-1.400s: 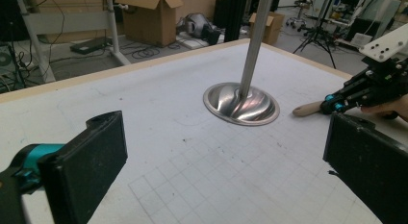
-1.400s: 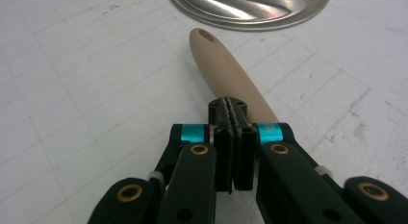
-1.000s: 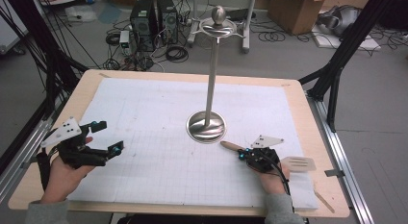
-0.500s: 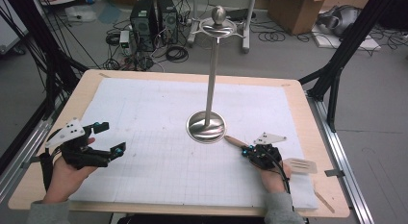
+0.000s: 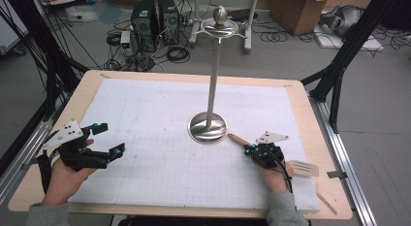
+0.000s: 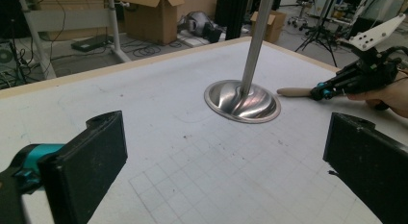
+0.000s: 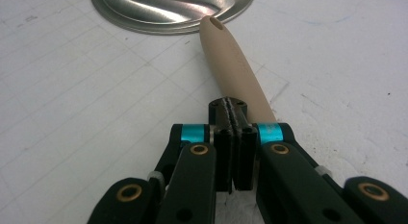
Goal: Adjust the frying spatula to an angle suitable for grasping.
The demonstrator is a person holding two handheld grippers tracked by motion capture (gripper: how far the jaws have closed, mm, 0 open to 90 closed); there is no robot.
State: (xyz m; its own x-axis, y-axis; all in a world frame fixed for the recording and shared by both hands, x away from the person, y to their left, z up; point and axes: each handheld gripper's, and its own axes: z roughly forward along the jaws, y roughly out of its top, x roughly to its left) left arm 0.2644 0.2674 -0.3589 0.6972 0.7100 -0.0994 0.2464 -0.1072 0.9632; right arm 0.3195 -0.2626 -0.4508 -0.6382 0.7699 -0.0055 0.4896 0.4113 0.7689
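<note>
Right gripper [image 7: 234, 108]: clenched, spatula handle [image 7: 231, 65] alongside, grasp not discernible | tip swung slightly farther around stand base [image 5: 207, 131] | left gripper [image 5: 109, 138]: released, left of base | repositioning judged underway

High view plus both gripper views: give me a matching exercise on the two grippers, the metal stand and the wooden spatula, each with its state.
1. left gripper
2. right gripper
3. shiny metal stand with round base
4. light wooden spatula

A. jaws shut
B. standing upright
C. jaws wide open
D. lying flat

Pairs: 1-C, 2-A, 3-B, 4-D
</note>
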